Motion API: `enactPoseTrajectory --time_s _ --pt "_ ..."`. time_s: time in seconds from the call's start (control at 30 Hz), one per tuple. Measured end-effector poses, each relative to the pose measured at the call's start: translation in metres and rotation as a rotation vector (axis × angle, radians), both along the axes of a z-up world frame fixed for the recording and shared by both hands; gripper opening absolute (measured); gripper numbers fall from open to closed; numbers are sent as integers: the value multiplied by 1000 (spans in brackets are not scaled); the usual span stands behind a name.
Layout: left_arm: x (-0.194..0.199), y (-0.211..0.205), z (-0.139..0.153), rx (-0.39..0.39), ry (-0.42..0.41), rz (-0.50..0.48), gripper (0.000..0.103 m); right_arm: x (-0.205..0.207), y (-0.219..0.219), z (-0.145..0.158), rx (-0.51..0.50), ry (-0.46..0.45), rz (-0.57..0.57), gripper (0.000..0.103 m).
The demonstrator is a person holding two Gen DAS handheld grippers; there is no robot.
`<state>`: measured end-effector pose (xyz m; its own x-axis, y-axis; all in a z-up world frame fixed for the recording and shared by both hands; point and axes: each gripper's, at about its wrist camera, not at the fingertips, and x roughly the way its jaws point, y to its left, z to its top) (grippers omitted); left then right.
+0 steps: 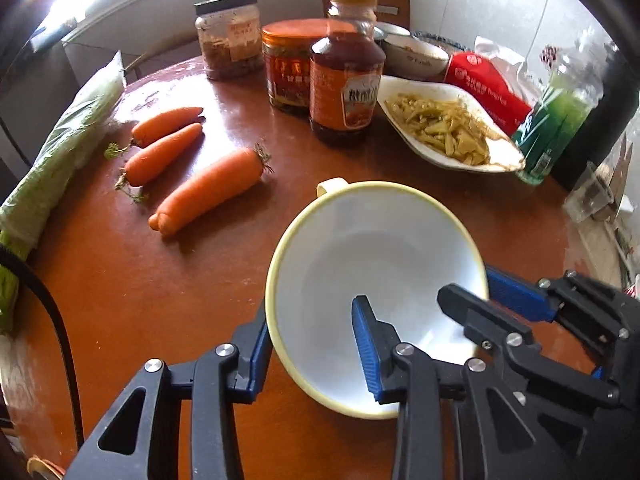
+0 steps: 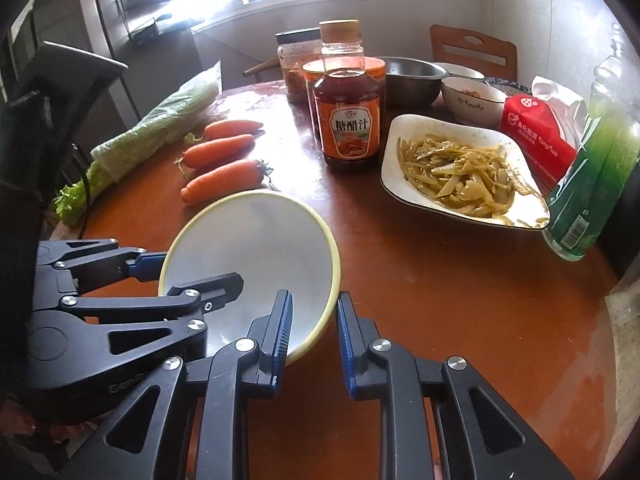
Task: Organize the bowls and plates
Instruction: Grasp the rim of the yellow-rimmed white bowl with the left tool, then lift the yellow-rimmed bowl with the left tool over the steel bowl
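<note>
White bowl (image 1: 380,280) with a pale yellow rim sits near the front edge of the round brown counter (image 1: 160,280), tipped a bit, small handle on its far side. Both grippers are on it. Left gripper (image 1: 312,344) pinches the bowl's near-left wall: one blue pad outside the rim, the other inside the bowl, rim between them. Right gripper (image 2: 310,338) pinches the bowl's near-right wall the same way, one finger inside and one outside. In the left wrist view the right gripper (image 1: 480,300) comes in from the right, one black finger inside the bowl and a blue pad outside. In the right wrist view the left gripper (image 2: 188,276) comes in from the left with a black finger over the bowl's inside. Bowl (image 2: 248,264) is empty.

Three carrots (image 1: 208,188) lie left of and beyond the bowl, apart from it. Bagged greens (image 1: 60,152) lie at the counter's left edge. A sauce bottle (image 2: 346,120) with an orange label stands mid-counter, two jars (image 1: 288,64) just behind it. A white plate (image 2: 460,168) with yellowish shredded food sits right of the bottle, well apart from the white bowl. Behind it are a metal bowl (image 2: 412,76) and a small printed bowl (image 2: 472,100). A red packet (image 2: 536,136) and a green bottle (image 2: 588,184) are at the right. A wooden chair (image 2: 472,48) stands behind the counter.
</note>
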<state>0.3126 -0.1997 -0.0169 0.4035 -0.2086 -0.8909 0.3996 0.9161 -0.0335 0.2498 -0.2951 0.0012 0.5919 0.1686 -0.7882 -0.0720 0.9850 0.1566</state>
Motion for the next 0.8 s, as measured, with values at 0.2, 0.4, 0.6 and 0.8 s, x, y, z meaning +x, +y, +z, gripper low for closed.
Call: enactPoseTrajectory --time_s 0.2,0.4,0.6,0.8 --pt "-9 14 26 -27 -70 47 38 -10 14 21 -9 -55 30 23" --pt "-18 28 41 -48 -96 80 38 -19 26 43 -12 -99 63 23" --pt "-41 36 63 -38 -152 88 38 -34 33 61 -14 -137 76 23" --pt "-62 41 80 -52 -183 88 38 -54 39 78 -23 -175 80 23"
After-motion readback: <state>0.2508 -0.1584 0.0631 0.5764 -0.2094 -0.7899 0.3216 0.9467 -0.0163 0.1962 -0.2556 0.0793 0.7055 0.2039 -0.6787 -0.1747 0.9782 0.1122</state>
